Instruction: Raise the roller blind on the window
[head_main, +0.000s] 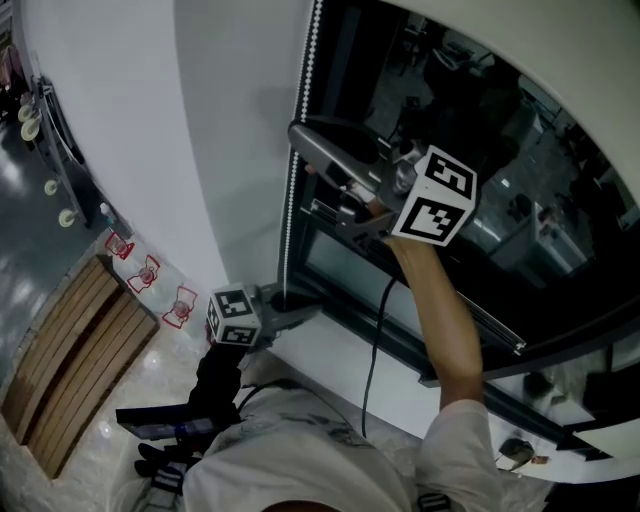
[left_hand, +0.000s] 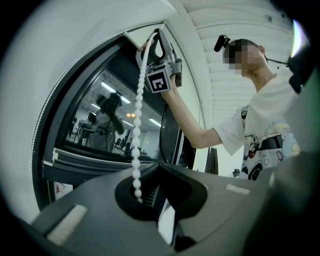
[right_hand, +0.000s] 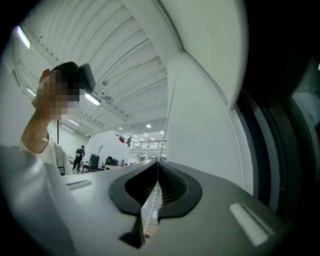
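Roller blind first: its white bead chain (left_hand: 136, 130) hangs down the left edge of the dark window (head_main: 500, 130), right where the frame meets the white wall (head_main: 180, 130). The roller blind's fabric I can't pick out for sure.

Up high we have the right gripper (right_hand: 158, 161), with the person's arm stretched up to it. Its jaws are pressed together on the bead chain. The right gripper view shows the beads coming down from above and passing straight between the closed tips, then on down through the hollow behind them.

Down low, just above the white sill (head_main: 340, 350), the left gripper (left_hand: 160, 163) points level at the same bead chain. Its tips meet too. In the left gripper view the beads drop taut from the right gripper overhead into the hollow just behind those tips, beside the ribbed pad, and that is where they are caught. The two grippers sit well apart, with one straight stretch of beads between them.

Far left, down on the floor, lies a slatted wooden bench (head_main: 70, 360).
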